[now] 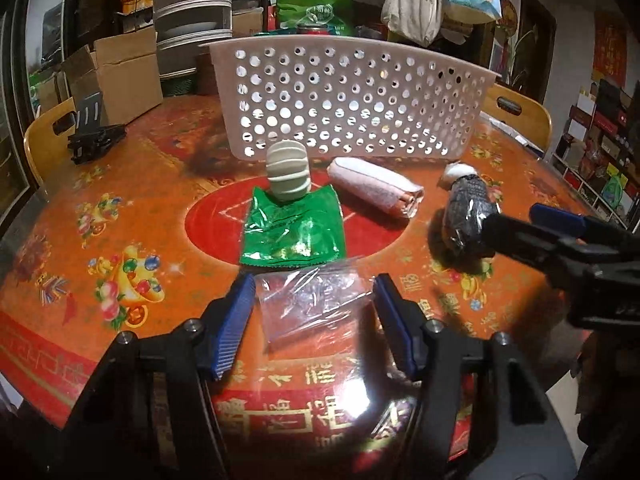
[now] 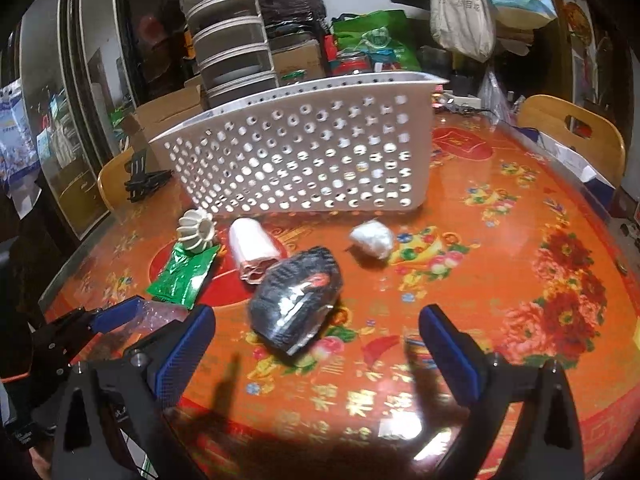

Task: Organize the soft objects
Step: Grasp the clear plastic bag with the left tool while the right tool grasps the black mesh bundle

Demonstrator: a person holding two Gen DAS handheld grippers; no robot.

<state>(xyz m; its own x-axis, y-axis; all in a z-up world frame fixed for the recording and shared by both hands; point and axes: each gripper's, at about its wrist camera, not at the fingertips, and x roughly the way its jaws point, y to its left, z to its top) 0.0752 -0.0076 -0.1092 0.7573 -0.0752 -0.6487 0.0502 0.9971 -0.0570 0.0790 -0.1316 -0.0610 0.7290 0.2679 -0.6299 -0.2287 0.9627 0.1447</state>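
Two grippers are held low over the table (image 1: 120, 216), and five soft items are still seen lying outside the white perforated basket (image 1: 352, 92) at the far side. The left gripper (image 1: 316, 320) is set around a clear plastic bag (image 1: 312, 304); its blue pads are seen just beside the bag's edges, and firm contact cannot be confirmed, so it is judged partly closed but not yet gripping. The right gripper (image 2: 320, 344) is spread wide and empty, with the black wrapped bundle (image 2: 298, 300) lying just ahead of it. Beyond the bag, a green packet (image 1: 294, 228) is seen with a ribbed pale object (image 1: 289, 174) resting on its far edge, a rolled white cloth (image 1: 376, 190) beside them, and a small white wad (image 1: 458, 170) further right.

Slippage is the main risk: the thin, glossy bag could be squeezed flat and slid out from between the pads, or only a wrinkle could be pinched. The green packet could also be dragged along, since it lies touching or nearly touching the bag's far edge.
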